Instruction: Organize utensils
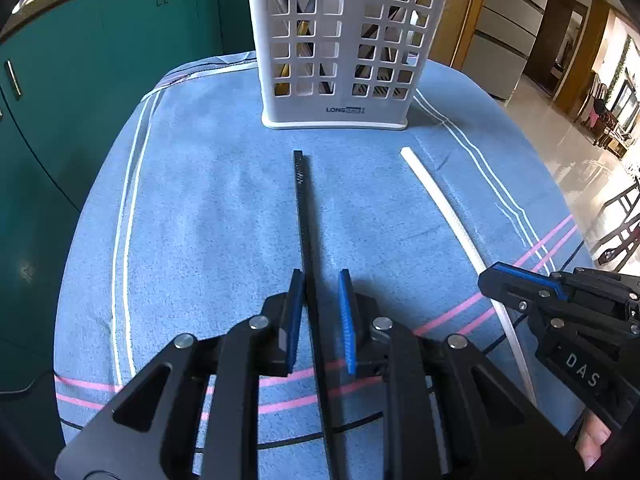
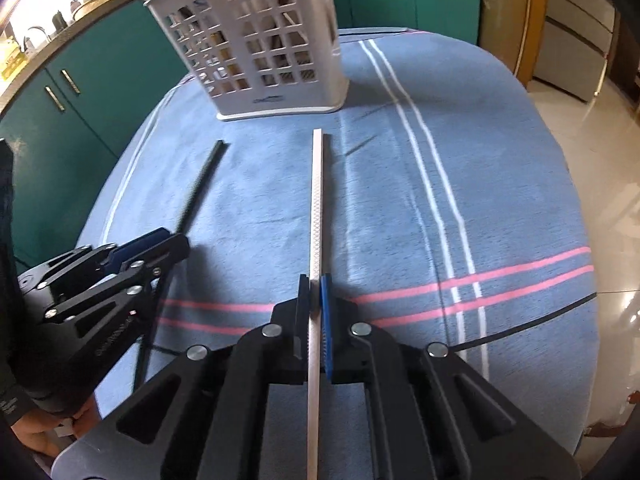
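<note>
A black chopstick (image 1: 303, 208) lies on the blue striped cloth, pointing at a white slotted utensil holder (image 1: 336, 52). My left gripper (image 1: 322, 280) is open, its blue pads astride the black chopstick, the left pad touching it. A white chopstick (image 2: 317, 208) lies to the right. My right gripper (image 2: 315, 282) is shut on the white chopstick near its near end. In the right wrist view the holder (image 2: 260, 48) stands at the far side, the black chopstick (image 2: 202, 184) and left gripper (image 2: 168, 240) at the left. In the left wrist view the white chopstick (image 1: 440, 204) and right gripper (image 1: 486, 278) show at right.
The holder contains several utensils, seen through its slots. The blue cloth (image 1: 200, 220) with white and pink stripes covers a rounded table. Green cabinets (image 1: 80, 80) stand behind and left. A shiny tiled floor (image 2: 600, 140) lies beyond the table's right edge.
</note>
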{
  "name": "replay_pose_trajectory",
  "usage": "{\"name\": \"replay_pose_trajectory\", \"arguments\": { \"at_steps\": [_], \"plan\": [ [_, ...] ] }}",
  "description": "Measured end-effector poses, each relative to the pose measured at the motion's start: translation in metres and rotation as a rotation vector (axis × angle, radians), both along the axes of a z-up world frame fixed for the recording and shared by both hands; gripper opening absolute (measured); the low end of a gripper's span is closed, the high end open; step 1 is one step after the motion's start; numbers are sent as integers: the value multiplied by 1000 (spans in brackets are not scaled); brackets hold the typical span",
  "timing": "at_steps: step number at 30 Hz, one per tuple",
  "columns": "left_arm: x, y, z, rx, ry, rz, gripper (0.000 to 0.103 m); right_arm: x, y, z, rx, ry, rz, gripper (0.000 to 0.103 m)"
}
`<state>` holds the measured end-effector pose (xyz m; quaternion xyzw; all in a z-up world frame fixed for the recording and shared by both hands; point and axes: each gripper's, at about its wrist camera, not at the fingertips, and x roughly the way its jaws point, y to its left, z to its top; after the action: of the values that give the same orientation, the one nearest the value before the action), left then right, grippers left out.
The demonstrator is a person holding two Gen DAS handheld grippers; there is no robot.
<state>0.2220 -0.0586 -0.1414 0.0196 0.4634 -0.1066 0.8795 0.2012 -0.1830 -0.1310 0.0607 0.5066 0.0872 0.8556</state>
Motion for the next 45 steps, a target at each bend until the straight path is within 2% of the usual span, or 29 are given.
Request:
{"name": "replay_pose_trajectory", "arguments": {
  "at_steps": [2, 4, 8, 12, 19, 21, 23, 29, 38, 39, 40, 41, 42, 43, 45],
  "plan": [
    [-1, -2, 1, 1, -4, -1, 17, 0, -2, 2, 7, 1, -9, 6],
    [0, -4, 3, 0, -6, -3, 22, 1, -4, 3, 5, 1, -23, 6],
    [3, -3, 4, 4, -9, 3, 32, 3, -10, 1, 7, 5, -52, 17],
    [21, 0, 4, 12, -8, 19, 39, 6, -14, 1, 9, 7, -63, 18],
    [63, 9, 8, -9, 18, 32, 44, 31, -13, 13, 15, -5, -55, 19],
    [73, 7, 9, 7, 21, 35, 44, 45, -4, 17, -23, -23, -34, 29],
    [77, 3, 10, 18, 16, 30, 45, 54, 4, 18, -48, -32, -15, 32],
    [81, -2, 4, 42, 25, 21, 48, 80, 11, 8, -91, -19, -32, 32],
    [88, 0, -4, 56, 20, 16, 50, 91, 17, -6, -145, -16, -20, 31],
    [87, 0, -5, 60, 17, 15, 49, 91, 17, -6, -147, -21, -24, 27],
    [89, 2, -6, 61, 15, 15, 43, 90, 16, -6, -146, -25, -28, 21],
    [86, 1, -5, 62, 9, 16, 37, 90, 16, -7, -148, -26, -34, 11],
    [85, 1, -4, 59, 7, 13, 28, 89, 15, -8, -145, -27, -43, 8],
    [83, 1, -4, 58, 7, 12, 20, 87, 12, -8, -126, -26, -47, 7],
    [81, 3, -4, 55, 8, 13, 12, 82, 4, -9, -103, -22, -61, 7]
  ]
}}
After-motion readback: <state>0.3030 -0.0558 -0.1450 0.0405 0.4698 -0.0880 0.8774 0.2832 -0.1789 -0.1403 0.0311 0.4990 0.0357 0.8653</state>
